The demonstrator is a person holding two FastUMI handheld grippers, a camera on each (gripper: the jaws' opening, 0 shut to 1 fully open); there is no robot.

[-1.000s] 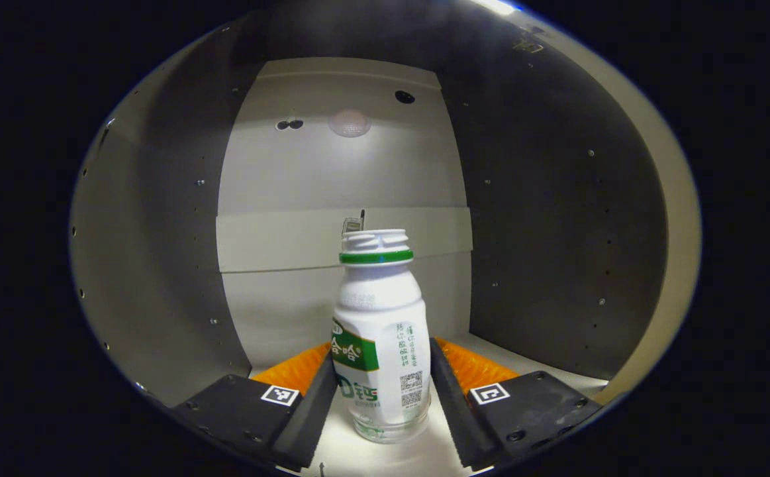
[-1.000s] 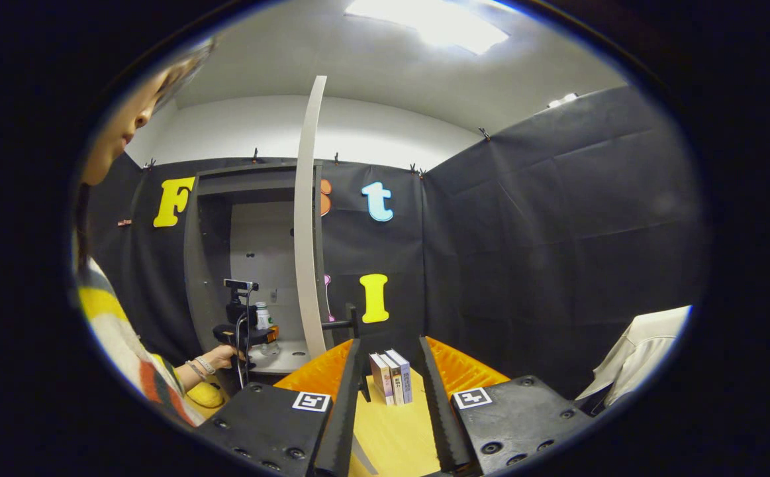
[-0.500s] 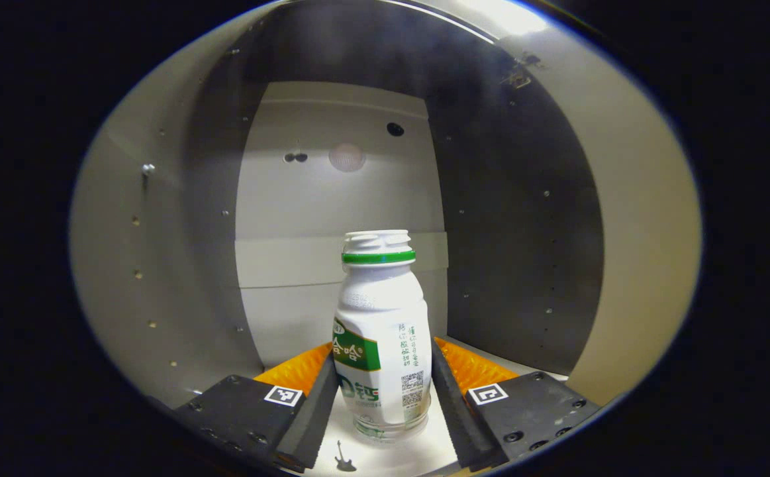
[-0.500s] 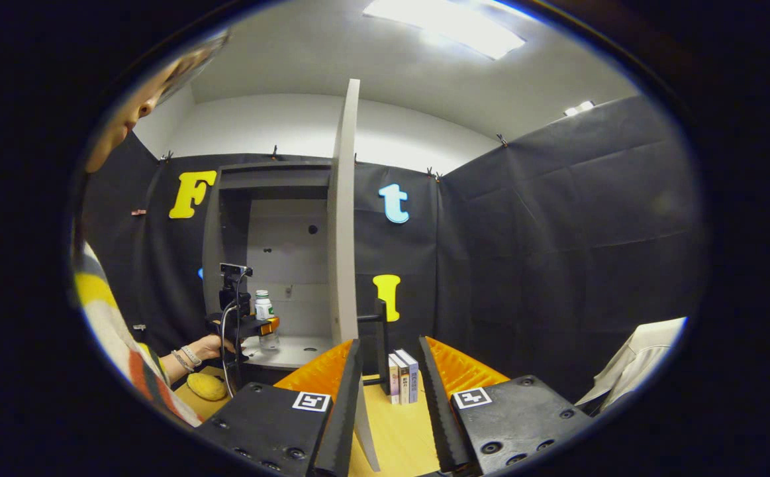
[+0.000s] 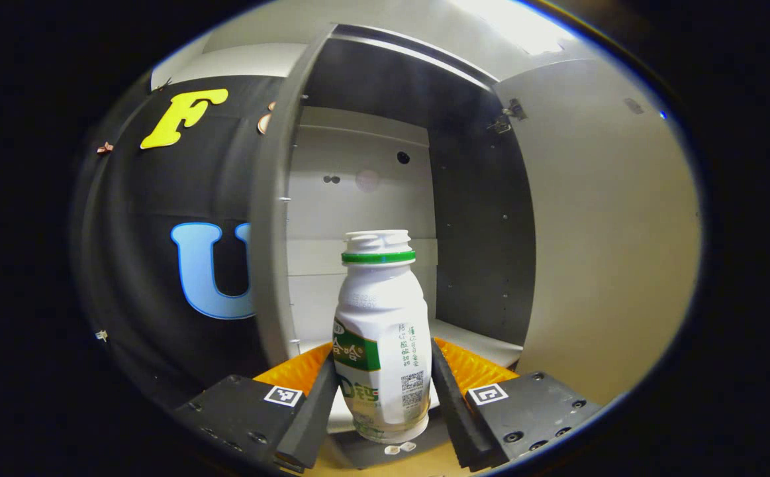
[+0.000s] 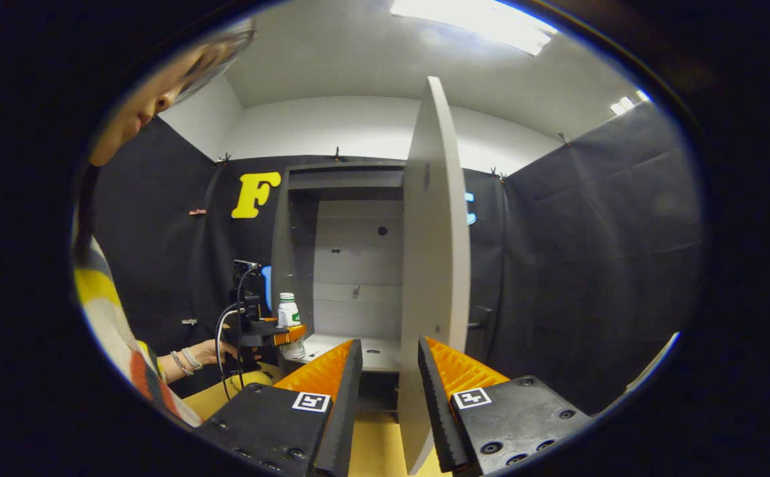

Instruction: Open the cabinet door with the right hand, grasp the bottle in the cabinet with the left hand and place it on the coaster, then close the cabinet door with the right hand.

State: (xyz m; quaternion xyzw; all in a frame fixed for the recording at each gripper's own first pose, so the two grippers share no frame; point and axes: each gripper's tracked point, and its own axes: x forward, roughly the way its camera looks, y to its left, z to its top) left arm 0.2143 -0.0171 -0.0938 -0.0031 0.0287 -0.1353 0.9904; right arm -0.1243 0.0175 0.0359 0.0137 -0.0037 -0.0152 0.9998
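The room is a booth hung with black cloth under a white ceiling with a bright light panel (image 6: 471, 16). Against the back cloth stands the grey cabinet (image 6: 298, 218), its landmark here: pale back panel with a few small holes, dark side walls, a pale floor board inside. In front of the cabinet runs a yellow wooden bench (image 6: 375, 447). The cabinet door (image 6: 434, 265) is swung wide open on the cabinet's right side, its edge turned toward the right gripper view.

The bottle (image 5: 381, 334) is out in front of the cabinet's opening, upright, lifted above the cabinet's front edge. It is white with a white ribbed cap over a green ring, a clear base, and a green-and-white label with printed characters and a small square code; the writing is too small to make out. The left tool (image 5: 381, 391) is clenched on the bottle, both fingers pressing its lower sides. In the right gripper view the same bottle (image 6: 287, 311) shows to the left of the cabinet's opening, carried by that tool in a person's hand (image 6: 216, 351), with a striped sleeve (image 6: 116, 338) farther left.

The right tool (image 6: 388, 391) is released, its fingers apart, with the lower edge of the cabinet door between them; whether they touch the door I cannot tell.
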